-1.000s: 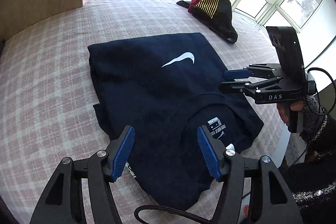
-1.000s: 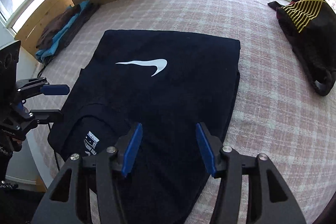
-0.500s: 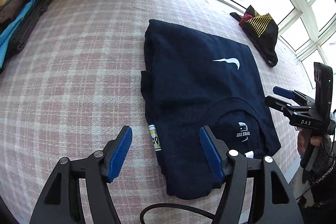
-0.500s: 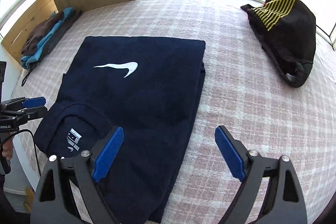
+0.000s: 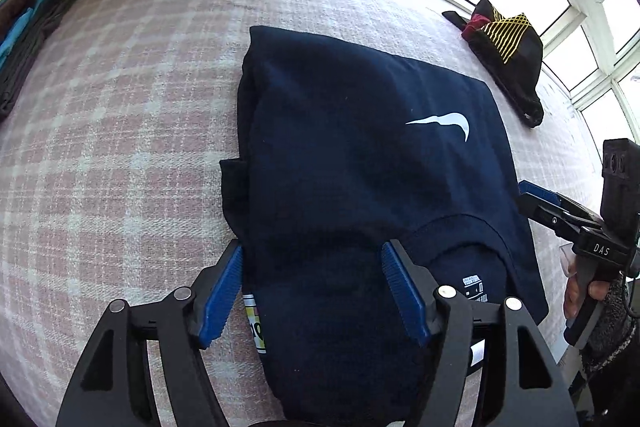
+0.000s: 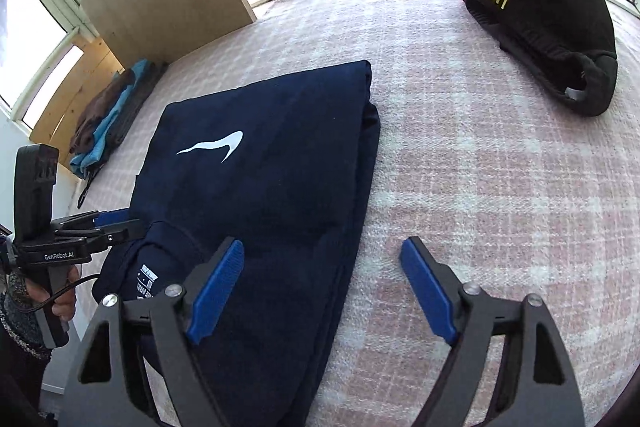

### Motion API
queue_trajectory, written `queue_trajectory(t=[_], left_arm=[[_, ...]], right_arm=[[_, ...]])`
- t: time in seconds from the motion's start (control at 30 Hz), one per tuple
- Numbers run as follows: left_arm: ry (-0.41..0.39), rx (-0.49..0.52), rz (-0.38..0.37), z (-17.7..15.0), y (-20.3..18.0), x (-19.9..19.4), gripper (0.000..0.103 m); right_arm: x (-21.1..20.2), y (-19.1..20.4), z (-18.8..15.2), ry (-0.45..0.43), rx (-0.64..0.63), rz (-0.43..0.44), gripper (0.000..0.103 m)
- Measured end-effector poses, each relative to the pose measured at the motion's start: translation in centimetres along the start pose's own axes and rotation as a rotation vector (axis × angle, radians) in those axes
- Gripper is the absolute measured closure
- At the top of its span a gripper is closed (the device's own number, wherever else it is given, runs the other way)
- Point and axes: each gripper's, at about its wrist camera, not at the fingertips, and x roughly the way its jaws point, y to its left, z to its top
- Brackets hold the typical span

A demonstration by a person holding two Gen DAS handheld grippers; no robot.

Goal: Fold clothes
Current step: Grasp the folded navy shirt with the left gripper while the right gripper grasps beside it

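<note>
Near hem of the navy shirt (image 5: 360, 167) cut off by the bottom edge, partly masked by the left gripper (image 5: 312, 291). White tag (image 5: 253, 319) at its side half tucked under cloth, print unreadable. Neck label (image 6: 145, 279) too small to read. Right gripper (image 5: 532, 193) cropped at the frame's right edge, fingertips overlapping, gap unclear. Hand (image 6: 66, 291) holding the other tool mostly hidden behind its grip. Stacked clothes (image 5: 24, 27) clipped at the left edge, count unclear.
</note>
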Motion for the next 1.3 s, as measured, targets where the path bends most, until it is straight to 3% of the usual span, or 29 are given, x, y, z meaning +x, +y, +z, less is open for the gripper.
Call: queue_trajectory(t=[0.07,0.27,0.33,0.4,0.5,0.67,0.9,1.07,1.2,1.3], left_arm=[[-0.003,0.002,-0.014,0.0,-0.2,0.1,0.037],[-0.002,0.028,0.001,0.1,-0.6,0.2,0.041],[-0.008,0.026,-0.006,0.1,-0.5,0.1,0.051],[-0.013,0.02,-0.018,0.2,-0.4,0.1,0.076],[-0.016,-0.045,-0.121,0.1,0.7,0.0,0.085],[-0.047,-0.064,-0.18,0.2,0.9,-1.1,0.087],[-0.128,-0.049,-0.199,0.8,0.0,-3.9,0.088],[-0.187,-0.02,-0.2,1.7,-0.6,-6.5,0.088],[-0.205,-0.008,-0.167,1.7,-0.5,-7.3,0.088],[-0.174,-0.034,-0.187,1.2,0.3,-6.0,0.088]], right_arm=[[0.5,-0.6,-0.1,0.024,0.022,0.052,0.091],[0.5,-0.9,-0.2,0.083,0.059,0.118,0.088],[0.3,-0.1,0.0,0.094,0.022,0.108,0.089],[0.4,0.2,0.3,0.108,0.022,0.113,0.09],[0.6,0.2,0.8,0.129,0.044,0.139,0.093],[-0.3,-0.7,1.1,0.109,0.152,0.292,0.093],[-2.5,0.8,2.2,0.051,0.179,0.376,0.093],[-4.6,3.5,3.7,0.004,0.123,0.413,0.093],[-4.3,4.9,4.1,0.012,0.1,0.386,0.093],[-3.5,5.0,3.5,0.028,0.097,0.358,0.094]])
